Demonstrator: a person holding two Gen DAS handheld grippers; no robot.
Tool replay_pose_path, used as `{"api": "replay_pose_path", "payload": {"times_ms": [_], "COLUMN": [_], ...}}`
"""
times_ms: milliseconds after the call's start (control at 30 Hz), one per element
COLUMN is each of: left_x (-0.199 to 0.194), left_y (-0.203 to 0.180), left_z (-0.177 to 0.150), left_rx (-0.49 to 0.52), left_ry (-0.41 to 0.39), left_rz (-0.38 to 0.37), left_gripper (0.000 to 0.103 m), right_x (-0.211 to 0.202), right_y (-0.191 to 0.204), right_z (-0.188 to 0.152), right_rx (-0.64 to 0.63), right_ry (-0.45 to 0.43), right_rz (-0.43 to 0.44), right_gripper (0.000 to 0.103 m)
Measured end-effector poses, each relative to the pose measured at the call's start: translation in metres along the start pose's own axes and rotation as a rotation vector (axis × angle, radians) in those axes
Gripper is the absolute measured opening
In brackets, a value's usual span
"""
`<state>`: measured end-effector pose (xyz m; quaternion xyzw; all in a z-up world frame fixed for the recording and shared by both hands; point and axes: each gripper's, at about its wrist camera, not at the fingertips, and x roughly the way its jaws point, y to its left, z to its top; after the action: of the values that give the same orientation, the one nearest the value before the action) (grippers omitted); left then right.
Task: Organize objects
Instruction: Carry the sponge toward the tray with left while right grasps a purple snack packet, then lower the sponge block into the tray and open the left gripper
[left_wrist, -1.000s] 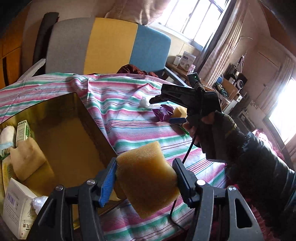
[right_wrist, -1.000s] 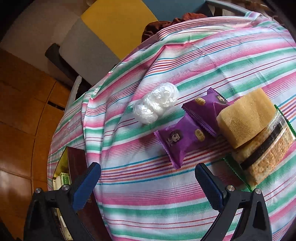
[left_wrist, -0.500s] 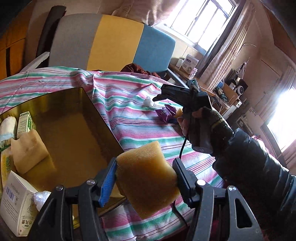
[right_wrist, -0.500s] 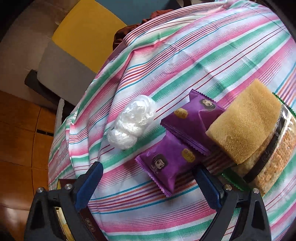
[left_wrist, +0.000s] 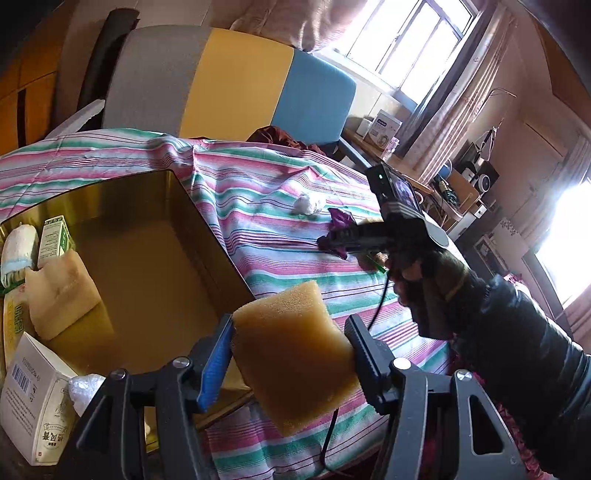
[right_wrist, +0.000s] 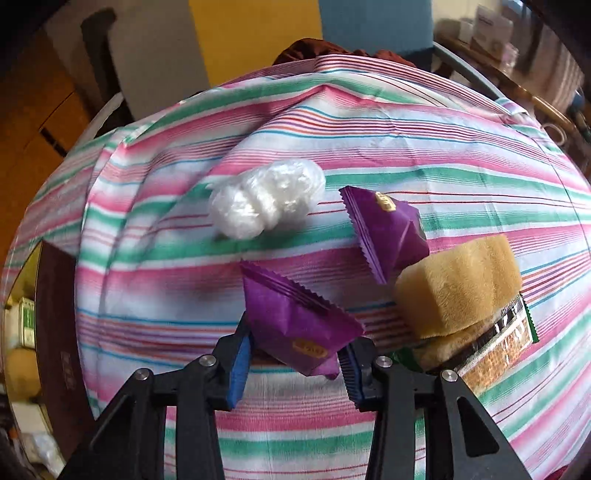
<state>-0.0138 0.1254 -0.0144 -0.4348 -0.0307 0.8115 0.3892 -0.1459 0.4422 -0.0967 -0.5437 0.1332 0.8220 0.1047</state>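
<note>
the left gripper (left_wrist: 288, 354) pinches a tan porous foam sponge (left_wrist: 291, 363), carried just right of the open gold-lined box (left_wrist: 155, 258), likely for dropping in beside the goods there. the right gripper (right_wrist: 295, 363) closes on a crinkly purple snack packet (right_wrist: 295, 328) at its tips; a second purple packet (right_wrist: 386, 230) and a white plastic wad (right_wrist: 266, 203) lie ahead on the striped cloth (right_wrist: 406, 140).

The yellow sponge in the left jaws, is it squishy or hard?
Probably squishy: the yellow sponge looks porous and pinched in where the left gripper clamps it. Likely light too, since it sticks out unsupported without sagging. Its rough surface should resist slipping.
</note>
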Motion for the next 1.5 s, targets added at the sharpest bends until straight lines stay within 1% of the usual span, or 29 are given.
{"api": "replay_pose_path", "payload": {"times_ms": [33,67,100,200,267,400,433,467,500,567,633,733,767,833,900,933,967,1100,1167,1267,1333,1433,1500], "left_x": [-0.001,-0.002,-0.003,-0.003,-0.005,-0.008,-0.008,-0.008,-0.008,-0.007,-0.007,-0.007,-0.008,-0.009,-0.01,-0.011,-0.012,-0.015,-0.018,-0.021,-0.022,-0.022,-0.018], "left_y": [0.0,0.0,0.001,0.004,0.004,0.003,0.002,0.001,0.0,-0.001,-0.002,-0.001,0.0,0.002,0.005,0.007,0.008,0.018,0.026,0.048,0.068,0.092,0.108], "left_z": [0.0,0.0,0.0,0.002,0.002,0.002,0.002,0.002,0.002,0.002,0.002,0.002,0.002,0.001,0.001,0.001,0.001,0.004,0.008,0.017,0.026,0.041,0.053], "left_rx": [-0.001,-0.002,-0.002,-0.016,-0.016,-0.014,-0.014,-0.011,-0.007,-0.002,-0.002,0.001,0.0,-0.007,-0.014,-0.019,-0.022,-0.045,-0.064,-0.134,-0.19,-0.234,-0.26], "left_ry": [-0.001,-0.004,-0.007,-0.005,-0.006,-0.011,-0.009,-0.009,-0.009,-0.007,-0.006,-0.01,-0.01,-0.01,-0.012,-0.015,-0.017,-0.026,-0.036,-0.043,-0.044,-0.045,-0.033], "left_rz": [0.003,0.006,0.008,0.019,0.033,0.044,0.043,0.044,0.045,0.042,0.038,0.035,0.036,0.035,0.036,0.036,0.037,0.047,0.054,0.071,0.101,0.15,0.173], "left_gripper": [0.061,0.061,0.061,0.061,0.061,0.061,0.061,0.061,0.061,0.061,0.061,0.061,0.061,0.061,0.061,0.061,0.061,0.061,0.061,0.061,0.061,0.061,0.061], "right_x": [-0.001,-0.002,-0.004,-0.012,-0.016,-0.015,-0.016,-0.017,-0.018,-0.02,-0.021,-0.018,-0.017,-0.011,-0.007,-0.006,-0.005,-0.009,-0.015,-0.02,-0.022,-0.02,-0.02], "right_y": [-0.001,0.0,0.002,-0.005,-0.014,-0.034,-0.036,-0.039,-0.041,-0.042,-0.043,-0.047,-0.048,-0.043,-0.033,-0.026,-0.019,0.007,0.01,0.006,0.003,-0.009,-0.012], "right_z": [-0.005,-0.01,-0.016,-0.032,-0.04,-0.04,-0.041,-0.04,-0.04,-0.039,-0.039,-0.034,-0.031,-0.021,-0.011,-0.006,-0.003,-0.008,-0.017,-0.031,-0.041,-0.044,-0.045], "right_rx": [-0.023,-0.047,-0.078,-0.121,-0.112,-0.016,0.0,0.011,0.022,0.048,0.094,0.213,0.244,0.267,0.232,0.184,0.13,-0.1,-0.179,-0.249,-0.286,-0.249,-0.242], "right_ry": [0.009,0.02,0.022,0.013,-0.008,-0.032,-0.034,-0.039,-0.044,-0.048,-0.047,-0.046,-0.048,-0.053,-0.051,-0.049,-0.049,-0.032,-0.029,-0.005,-0.02,-0.04,-0.054], "right_rz": [0.002,0.01,0.004,0.02,0.035,0.158,0.18,0.19,0.199,0.227,0.241,0.242,0.228,0.169,0.081,0.007,-0.045,-0.112,-0.111,-0.05,-0.021,0.04,0.063], "right_gripper": [0.043,0.037,0.033,0.026,0.025,0.028,0.03,0.038,0.043,0.059,0.066,0.067,0.067,0.066,0.06,0.04,0.037,0.036,0.036,0.036,0.036,0.036,0.036]}}
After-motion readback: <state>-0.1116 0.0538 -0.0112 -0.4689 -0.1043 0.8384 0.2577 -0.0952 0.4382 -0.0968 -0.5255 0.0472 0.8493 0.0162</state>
